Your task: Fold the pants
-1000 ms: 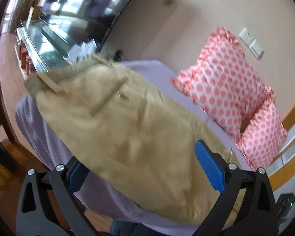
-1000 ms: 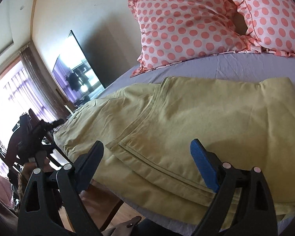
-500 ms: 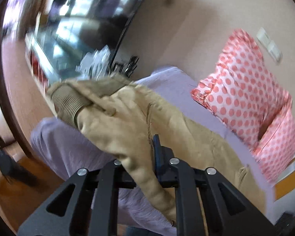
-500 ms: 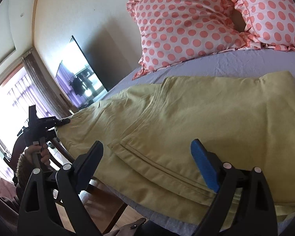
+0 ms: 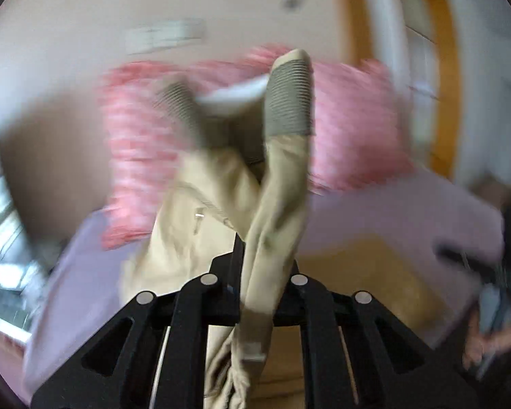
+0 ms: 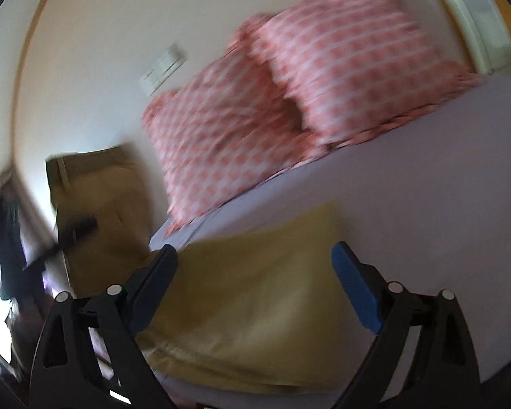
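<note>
Clearly the left tool is clamped on a bunch of the tan pants, lifted so their ribbed waistband stands up in front of the 2 pink pillows. The right tool gapes wide, holding nothing, over the folded part lying flat on the lilac bed. That flat part runs leftward toward the raised end, so the left tool looks nearer for carrying it across. Blur smears everything; the pinch point is hidden.
</note>
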